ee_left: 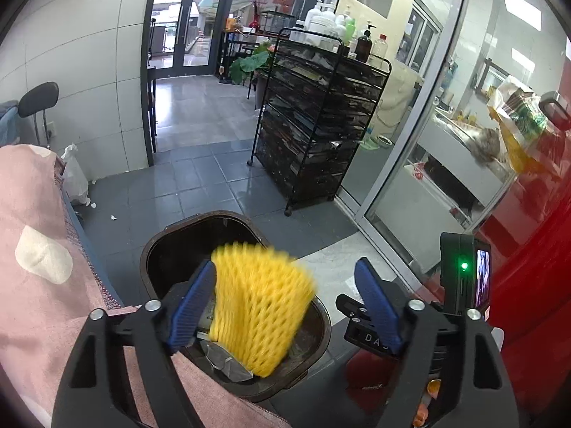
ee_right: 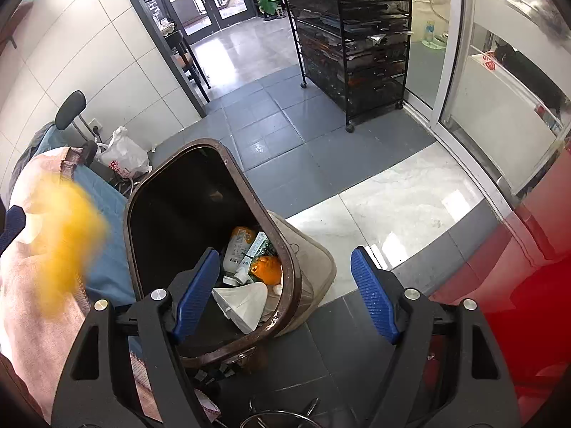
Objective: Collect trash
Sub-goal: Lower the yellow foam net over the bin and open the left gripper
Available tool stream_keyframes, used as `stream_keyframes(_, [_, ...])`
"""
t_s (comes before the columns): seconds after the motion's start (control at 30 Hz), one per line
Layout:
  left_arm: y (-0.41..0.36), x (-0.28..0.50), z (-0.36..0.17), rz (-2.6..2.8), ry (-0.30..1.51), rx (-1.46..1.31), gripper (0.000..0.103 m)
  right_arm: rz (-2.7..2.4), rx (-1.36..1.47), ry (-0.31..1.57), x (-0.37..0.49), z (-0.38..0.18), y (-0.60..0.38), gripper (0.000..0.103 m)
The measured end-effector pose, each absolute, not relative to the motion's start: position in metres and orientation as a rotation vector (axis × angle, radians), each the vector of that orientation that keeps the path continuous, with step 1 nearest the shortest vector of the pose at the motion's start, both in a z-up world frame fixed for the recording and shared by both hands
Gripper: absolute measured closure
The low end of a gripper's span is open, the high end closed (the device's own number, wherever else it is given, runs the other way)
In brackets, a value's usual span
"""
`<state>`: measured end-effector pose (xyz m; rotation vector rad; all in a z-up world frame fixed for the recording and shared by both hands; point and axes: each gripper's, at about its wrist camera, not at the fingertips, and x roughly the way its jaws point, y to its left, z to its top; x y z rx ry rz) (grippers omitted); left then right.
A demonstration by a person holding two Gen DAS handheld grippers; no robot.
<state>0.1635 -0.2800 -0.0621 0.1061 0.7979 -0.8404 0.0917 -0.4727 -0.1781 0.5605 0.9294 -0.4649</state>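
A yellow foam fruit net (ee_left: 260,306) is blurred, loose between my left gripper's (ee_left: 285,303) wide-open blue fingers, over the brown trash bin (ee_left: 321,328). It touches the left pad (ee_left: 192,303) at most. In the right wrist view the net (ee_right: 64,235) is a yellow blur left of the bin (ee_right: 289,260). My right gripper (ee_right: 285,292) is open and empty above the bin's near rim. Inside the bin lie a white mask (ee_right: 242,303), an orange peel (ee_right: 266,269) and a bottle (ee_right: 237,248).
A pink cloth (ee_left: 39,274) covers furniture on the left. A black wire rack (ee_left: 321,121) on wheels stands on the tiled floor by a glass door (ee_left: 428,135). A white plastic bag (ee_right: 123,155) lies by the wall. A red surface (ee_right: 517,285) is at the right.
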Motion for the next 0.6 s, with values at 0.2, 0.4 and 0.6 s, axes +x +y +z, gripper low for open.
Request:
stream_keyframes(0.2, [-0.271,0.16,-0.055,-0.825,0.78,0.097,0.018,-0.457,0.558,0.924,0.094,-0.174,-0.47,0.027])
stream_keyframes(0.4, [-0.257,0.153,-0.043,-0.813,0.751,0.082,0.014,-0.431,0.547,0.897,0.097,-0.163,-0.46,0.027])
stream_keyframes(0.6, [-0.228,0.15,-0.029,-0.773,0.73,0.024,0.011,-0.4,0.532,0.877,0.103,-0.15,-0.448,0.027])
